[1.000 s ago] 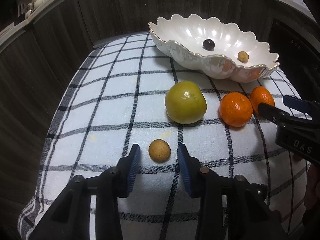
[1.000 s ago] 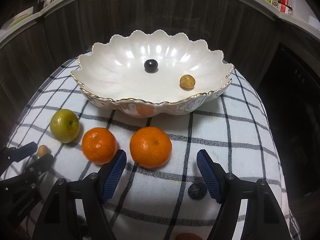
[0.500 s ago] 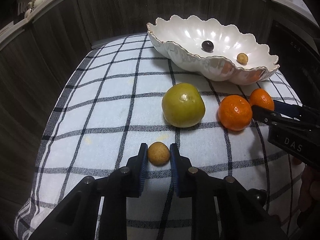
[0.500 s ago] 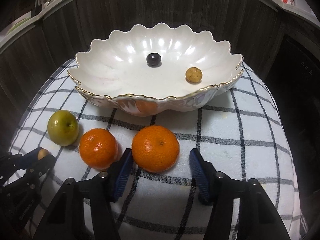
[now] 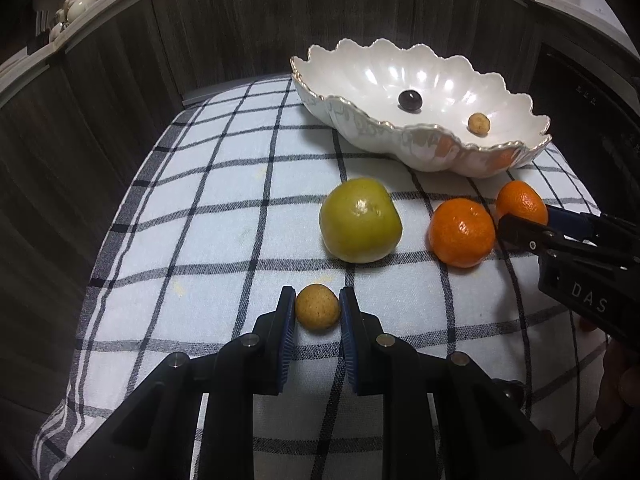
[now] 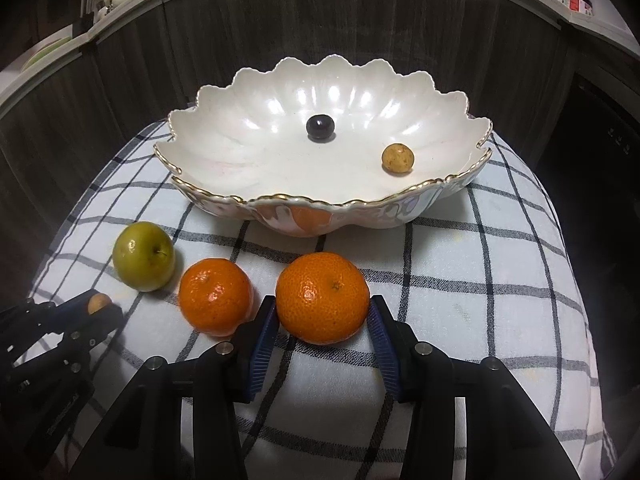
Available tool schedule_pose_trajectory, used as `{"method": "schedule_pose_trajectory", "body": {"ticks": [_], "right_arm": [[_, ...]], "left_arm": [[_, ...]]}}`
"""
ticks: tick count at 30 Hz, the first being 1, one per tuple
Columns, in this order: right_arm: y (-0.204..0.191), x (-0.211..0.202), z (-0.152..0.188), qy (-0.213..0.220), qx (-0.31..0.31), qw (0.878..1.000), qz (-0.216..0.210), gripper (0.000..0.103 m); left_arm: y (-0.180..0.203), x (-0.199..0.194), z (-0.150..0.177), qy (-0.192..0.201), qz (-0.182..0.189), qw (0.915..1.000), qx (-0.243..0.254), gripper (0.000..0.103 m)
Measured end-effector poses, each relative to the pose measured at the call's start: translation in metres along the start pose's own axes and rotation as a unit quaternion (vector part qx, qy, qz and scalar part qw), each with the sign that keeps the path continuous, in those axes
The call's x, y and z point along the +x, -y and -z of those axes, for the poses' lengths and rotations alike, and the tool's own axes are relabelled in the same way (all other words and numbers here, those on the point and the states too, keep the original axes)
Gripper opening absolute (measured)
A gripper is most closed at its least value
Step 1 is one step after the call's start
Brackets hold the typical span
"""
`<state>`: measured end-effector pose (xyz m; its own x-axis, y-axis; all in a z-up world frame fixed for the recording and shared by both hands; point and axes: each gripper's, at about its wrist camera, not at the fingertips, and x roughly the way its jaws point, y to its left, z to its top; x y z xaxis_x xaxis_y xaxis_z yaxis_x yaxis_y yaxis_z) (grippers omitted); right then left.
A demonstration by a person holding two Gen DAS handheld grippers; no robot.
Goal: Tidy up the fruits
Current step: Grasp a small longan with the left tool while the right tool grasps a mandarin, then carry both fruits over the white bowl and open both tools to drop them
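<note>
On a checked cloth point(image 6: 500, 300) before a scalloped white bowl point(image 6: 224, 120), the left tongs point(image 5: 317, 312) are closed on a small tan fruit point(image 5: 317, 307), which looks light, thin-shelled and easy to crush. The right tongs point(image 6: 322, 320), jaws just closing, press both sides of the nearer orange point(image 6: 322, 297), which sits between the pads. It is probably soft-skinned and best held across its middle.

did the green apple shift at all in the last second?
No. In the right wrist view the green apple sits beside the same tangerine, below the bowl's left rim, as before; only the framing changed.
</note>
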<state>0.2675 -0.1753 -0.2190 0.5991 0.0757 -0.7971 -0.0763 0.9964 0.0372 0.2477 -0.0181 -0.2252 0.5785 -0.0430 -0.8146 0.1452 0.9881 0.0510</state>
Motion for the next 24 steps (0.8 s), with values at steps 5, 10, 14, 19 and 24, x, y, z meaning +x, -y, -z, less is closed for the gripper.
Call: {"method": "schedule_pose_trajectory", "body": {"ticks": [5, 10, 14, 19, 24], "right_arm": [[0.0, -0.011, -0.002, 0.008, 0.0, 1.0, -0.006, 0.047], [0.003, -0.025, -0.005, 0.017, 0.003, 1.0, -0.008, 0.047], [0.005, -0.037, -0.009, 0.028, 0.006, 1.0, -0.01, 0.047], [0.009, -0.05, -0.019, 0.043, 0.011, 0.999, -0.007, 0.047], [0.013, -0.056, -0.027, 0.053, 0.014, 0.999, -0.005, 0.047]], "left_arm": [[0.001, -0.008, -0.005, 0.008, 0.0, 1.0, 0.001, 0.023], [0.004, -0.02, -0.015, 0.022, 0.001, 0.9998, 0.004, 0.023], [0.009, -0.03, -0.024, 0.034, 0.002, 0.9994, 0.007, 0.023], [0.013, -0.037, -0.036, 0.047, 0.003, 0.9988, 0.011, 0.023], [0.016, -0.044, -0.05, 0.059, 0.005, 0.9982, 0.011, 0.023]]}}
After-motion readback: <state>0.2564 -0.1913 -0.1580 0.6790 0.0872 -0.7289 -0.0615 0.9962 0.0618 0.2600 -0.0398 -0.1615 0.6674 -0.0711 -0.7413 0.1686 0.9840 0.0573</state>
